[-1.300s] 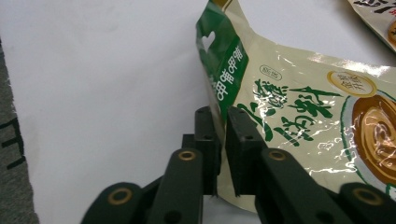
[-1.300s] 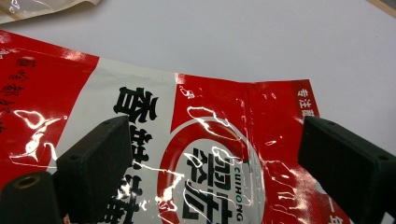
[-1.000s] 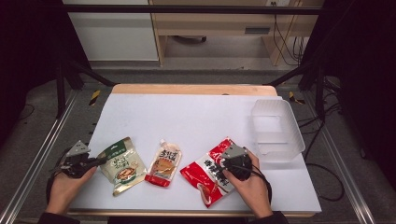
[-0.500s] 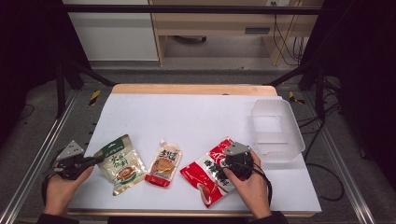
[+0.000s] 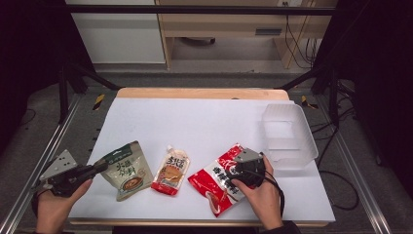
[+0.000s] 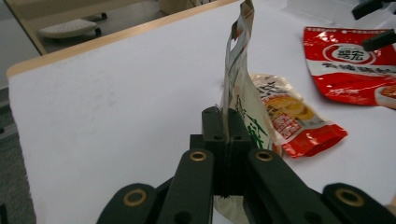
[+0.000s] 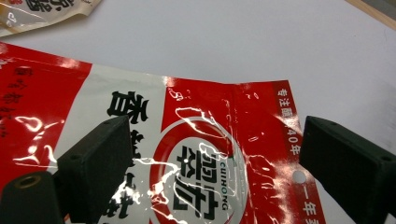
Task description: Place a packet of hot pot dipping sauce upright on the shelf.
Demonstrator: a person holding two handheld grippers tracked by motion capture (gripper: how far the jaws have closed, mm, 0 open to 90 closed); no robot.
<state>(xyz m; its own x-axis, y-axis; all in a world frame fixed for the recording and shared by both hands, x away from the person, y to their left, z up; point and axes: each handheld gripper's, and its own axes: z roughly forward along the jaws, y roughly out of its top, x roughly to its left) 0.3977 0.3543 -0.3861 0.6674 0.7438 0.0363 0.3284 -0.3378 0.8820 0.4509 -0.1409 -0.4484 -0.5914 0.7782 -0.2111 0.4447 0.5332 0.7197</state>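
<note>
Jaws of the left gripper [image 6: 223,140] clenched on the green pouch [image 5: 125,169] at seven o'clock on the desk [image 5: 204,122], while the right gripper [image 7: 210,163] hangs spread over the red pouch [image 7: 196,154] at five o'clock.

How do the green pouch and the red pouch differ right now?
The green pouch is pinched at its edge by the shut left gripper; the red pouch lies flat under the open right gripper. The green one is tipped up on edge in the left gripper view. Both are printed food pouches on the white table.
</note>
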